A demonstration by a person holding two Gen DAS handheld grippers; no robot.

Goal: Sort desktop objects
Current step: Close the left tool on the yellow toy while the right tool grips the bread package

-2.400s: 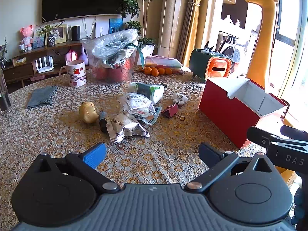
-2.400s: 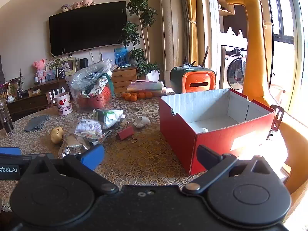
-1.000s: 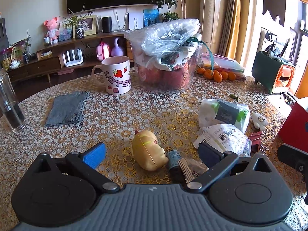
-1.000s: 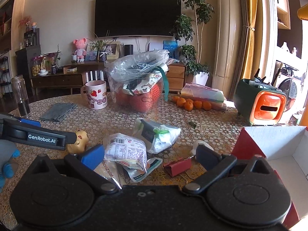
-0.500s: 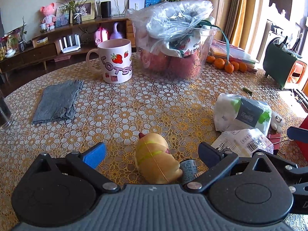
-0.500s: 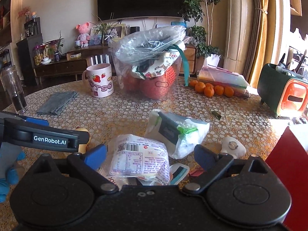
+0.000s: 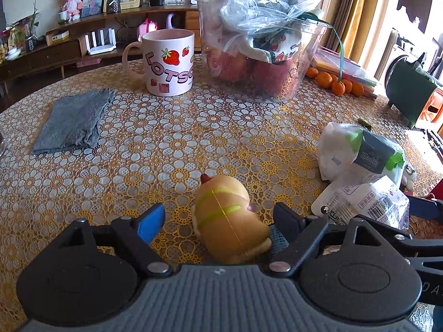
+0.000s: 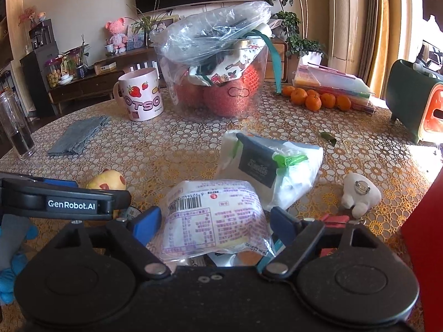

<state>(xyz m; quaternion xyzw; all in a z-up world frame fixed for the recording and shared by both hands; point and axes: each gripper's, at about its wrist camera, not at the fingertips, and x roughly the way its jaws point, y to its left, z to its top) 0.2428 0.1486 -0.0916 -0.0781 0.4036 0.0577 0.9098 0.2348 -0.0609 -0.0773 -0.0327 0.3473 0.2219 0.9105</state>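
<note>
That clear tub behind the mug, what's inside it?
The clear tub holds red round things at the bottom, a printed cloth above, and a crumpled plastic bag on top. Anything deeper is covered.

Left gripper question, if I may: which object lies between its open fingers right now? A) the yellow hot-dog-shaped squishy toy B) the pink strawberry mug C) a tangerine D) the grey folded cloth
A: the yellow hot-dog-shaped squishy toy lies on the table between the spread fingers of the left gripper, which have not closed on it.
</note>
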